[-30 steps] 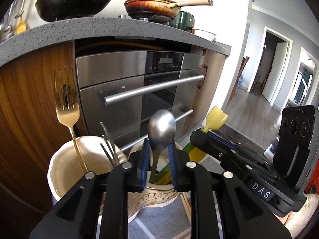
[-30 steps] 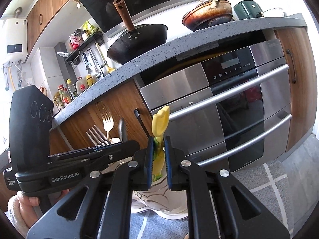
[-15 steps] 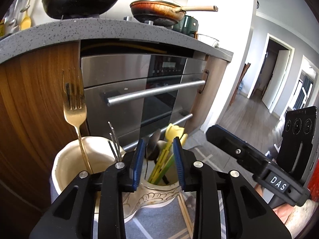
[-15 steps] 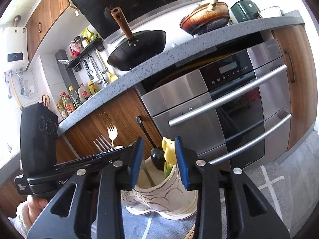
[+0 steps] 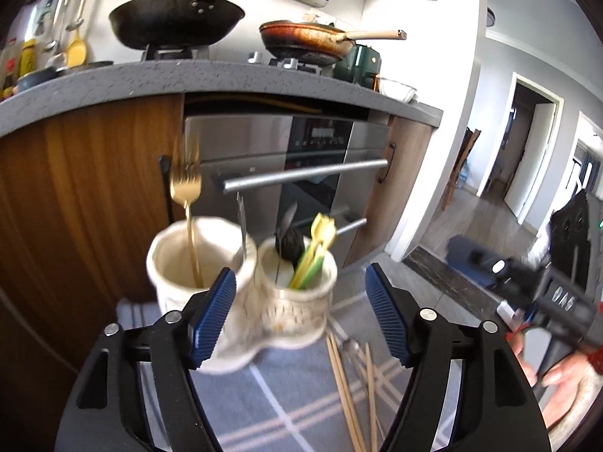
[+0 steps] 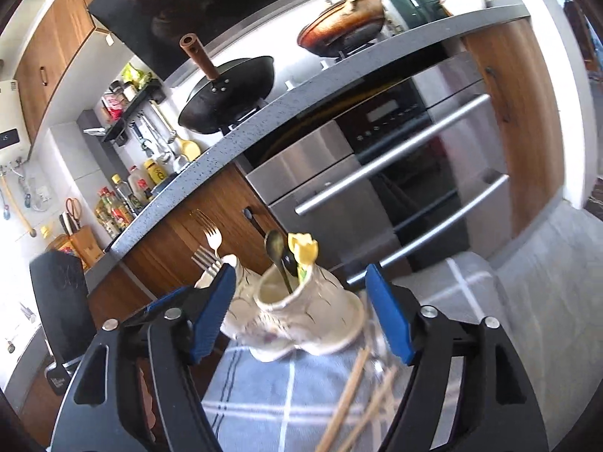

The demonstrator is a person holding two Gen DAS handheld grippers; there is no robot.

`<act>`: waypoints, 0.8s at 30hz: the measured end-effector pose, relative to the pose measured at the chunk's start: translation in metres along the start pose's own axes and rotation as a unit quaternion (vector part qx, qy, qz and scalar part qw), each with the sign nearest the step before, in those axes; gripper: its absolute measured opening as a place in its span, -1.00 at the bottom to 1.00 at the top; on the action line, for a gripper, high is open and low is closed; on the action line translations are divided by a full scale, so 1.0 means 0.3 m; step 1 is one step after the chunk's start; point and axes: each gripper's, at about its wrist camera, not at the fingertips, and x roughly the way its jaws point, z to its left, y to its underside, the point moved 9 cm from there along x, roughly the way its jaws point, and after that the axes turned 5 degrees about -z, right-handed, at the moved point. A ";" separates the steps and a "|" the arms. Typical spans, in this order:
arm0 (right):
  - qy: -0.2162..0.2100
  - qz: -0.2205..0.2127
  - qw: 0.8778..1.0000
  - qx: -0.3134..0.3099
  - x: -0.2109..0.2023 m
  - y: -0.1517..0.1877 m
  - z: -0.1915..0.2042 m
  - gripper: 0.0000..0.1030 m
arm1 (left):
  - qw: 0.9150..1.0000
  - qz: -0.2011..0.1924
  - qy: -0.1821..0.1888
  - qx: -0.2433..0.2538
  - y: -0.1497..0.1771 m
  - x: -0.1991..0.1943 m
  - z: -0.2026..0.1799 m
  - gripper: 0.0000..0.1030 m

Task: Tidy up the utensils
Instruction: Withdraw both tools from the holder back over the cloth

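1. The landmark is the cream two-cup holder [image 5: 241, 293], which stands on a blue-grey cloth [image 5: 286, 406] on the floor in front of the oven [image 5: 301, 173].
2. Already in the holder: a gold fork [image 5: 185, 184] stands upright in the cup nearer the wooden cabinet, and a dark spoon [image 5: 288, 246] and a yellow-topped utensil [image 5: 323, 228] stand in the cup nearer the oven.
3. Still loose: a bundle of wooden chopsticks [image 5: 348, 388] lies flat on the cloth, just beside the holder's base on the oven-side cup's flank, on the camera side.
4. Long axis: in the left view the chopsticks run from the foot of the holder back toward the camera, almost along the line the left gripper points. In the right view the same chopsticks [image 6: 358, 395] slant up toward the holder.
5. The left gripper [image 5: 300, 312] has its blue pads apart and widening, with nothing pressed between them; the holder only shows through the gap.
6. The right gripper [image 6: 300, 312] is likewise spreading and empty, with the holder framed beyond its pads.
7. Which is nearer: in both views the chopsticks lie low and toward the right finger, below the gap. I judge the right gripper better placed, as the sticks are on its side of the holder, though blur makes this uncertain.
8. The likely next move turns on this: a gripper must dip below the holder's base and close across the sticks, not along them.
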 end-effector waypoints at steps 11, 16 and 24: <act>0.091 0.065 0.993 0.027 -0.072 0.191 -0.087 0.75 | 0.998 0.030 -0.049 -0.020 0.211 -0.044 0.001 0.78; 0.133 0.090 0.986 0.036 -0.026 0.283 -0.204 0.75 | 0.996 0.052 -0.067 -0.005 0.294 -0.004 0.034 0.79; 0.155 0.144 0.977 0.016 0.059 0.385 -0.277 0.69 | 0.993 0.097 -0.069 0.018 0.397 0.072 0.068 0.79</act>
